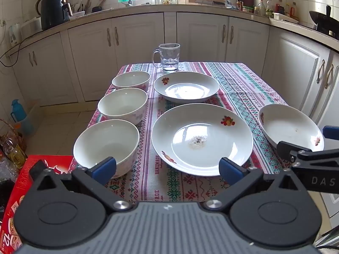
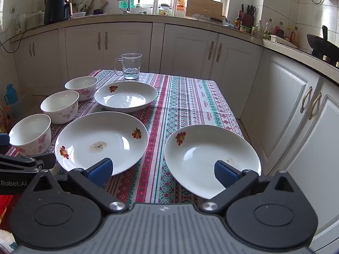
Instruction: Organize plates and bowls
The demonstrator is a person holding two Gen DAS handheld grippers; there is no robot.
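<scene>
Three plates, three bowls — glazed white ware, all on the cloth-covered tabletop (image 1: 243,78).

Large plate (image 1: 202,139): nearest centre, fruit decals, a dried smear in its well. Likely the heaviest piece; stiff, slick, chips if knocked. Best taken at the near rim, one pad over and one under, since the sloped lip offers the only purchase.

Right plate (image 2: 211,158): near the right table edge, deeper in the well, faintly speckled. Same rim hold; the edge beside it leaves little room for a slip.

Far plate (image 1: 186,86): behind the large one, just before a glass mug (image 1: 168,58). Appears clean.

Bowls — near bowl (image 1: 106,146), middle bowl (image 1: 122,105), far bowl (image 1: 131,80): a row along the left side, upright, pink floral outside. Lighter, thin-walled, fragile; pinch across the wall at the rim. Should nest.

Left gripper (image 1: 167,169): jaws spread fully, empty, short of the near bowl and large plate.

Right gripper (image 2: 163,170): jaws fully spread, empty, between the large and right plates.
</scene>
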